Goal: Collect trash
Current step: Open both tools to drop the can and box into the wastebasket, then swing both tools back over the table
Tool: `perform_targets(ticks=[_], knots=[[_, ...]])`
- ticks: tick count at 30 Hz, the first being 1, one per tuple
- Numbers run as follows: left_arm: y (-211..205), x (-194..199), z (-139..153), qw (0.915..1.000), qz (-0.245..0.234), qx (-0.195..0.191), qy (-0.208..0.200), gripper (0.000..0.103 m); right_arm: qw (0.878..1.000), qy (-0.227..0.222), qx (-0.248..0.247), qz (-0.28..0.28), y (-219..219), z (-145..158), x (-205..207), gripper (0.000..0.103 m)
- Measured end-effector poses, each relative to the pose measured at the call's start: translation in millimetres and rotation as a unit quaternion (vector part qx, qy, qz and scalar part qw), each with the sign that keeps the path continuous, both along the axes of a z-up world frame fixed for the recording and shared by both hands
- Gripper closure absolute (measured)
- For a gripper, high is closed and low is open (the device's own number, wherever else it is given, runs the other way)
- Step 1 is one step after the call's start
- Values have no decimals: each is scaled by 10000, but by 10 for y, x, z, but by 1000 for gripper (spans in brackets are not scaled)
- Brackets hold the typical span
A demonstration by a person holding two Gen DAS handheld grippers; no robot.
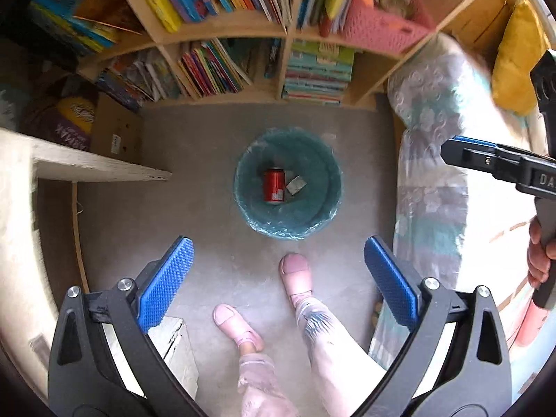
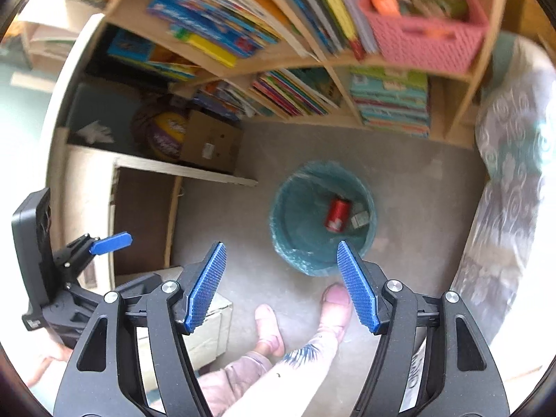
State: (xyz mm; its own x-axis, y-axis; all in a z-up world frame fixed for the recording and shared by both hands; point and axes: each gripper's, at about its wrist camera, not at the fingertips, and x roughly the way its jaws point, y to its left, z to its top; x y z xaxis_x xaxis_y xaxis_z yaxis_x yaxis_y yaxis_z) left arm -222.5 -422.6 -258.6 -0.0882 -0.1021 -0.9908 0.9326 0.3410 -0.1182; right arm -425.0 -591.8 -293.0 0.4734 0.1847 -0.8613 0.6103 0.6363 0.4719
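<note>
On the grey floor stands a round teal bin (image 1: 312, 215) lined with a plastic bag. A red drink can (image 1: 274, 186) lies at its bottom beside a small grey wrapper (image 1: 295, 185). My left gripper (image 1: 278, 243) points straight down above the near side of the bin, jaws wide open and empty. In the right wrist view the bin (image 2: 288, 243), the can (image 2: 336, 213) and the wrapper (image 2: 359, 219) show beyond my right gripper (image 2: 280, 245), which is open with nothing between its blue pads. Each gripper appears at the edge of the other's view.
A wooden bookshelf (image 1: 243, 27) full of books, with a pink basket (image 1: 382, 27), stands behind the bin. A patterned mattress (image 1: 431, 139) lies right of the bin, a cardboard box (image 1: 116, 128) and a wooden board (image 1: 97, 166) to the left. The person's feet (image 1: 295, 271) stand near the bin.
</note>
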Motion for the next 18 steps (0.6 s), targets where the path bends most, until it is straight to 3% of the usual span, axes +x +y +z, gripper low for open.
perform_targets(ticks=[4, 8, 12, 18], knots=[[166, 167, 475, 9993, 247, -98, -258, 7, 9967, -281, -436, 625, 141, 529, 205, 35], [412, 392, 977, 9969, 583, -328, -427, 7, 9852, -642, -858, 1337, 344, 1048, 529, 33], [800, 685, 1440, 9892, 1130, -605, -705, 7, 9674, -1037, -1175, 1990, 631, 1510, 907, 26], [1507, 1134, 1939, 9719, 1848, -735, -1260, 7, 9276, -1571, -1551, 3014, 1253, 2095, 1611, 17]])
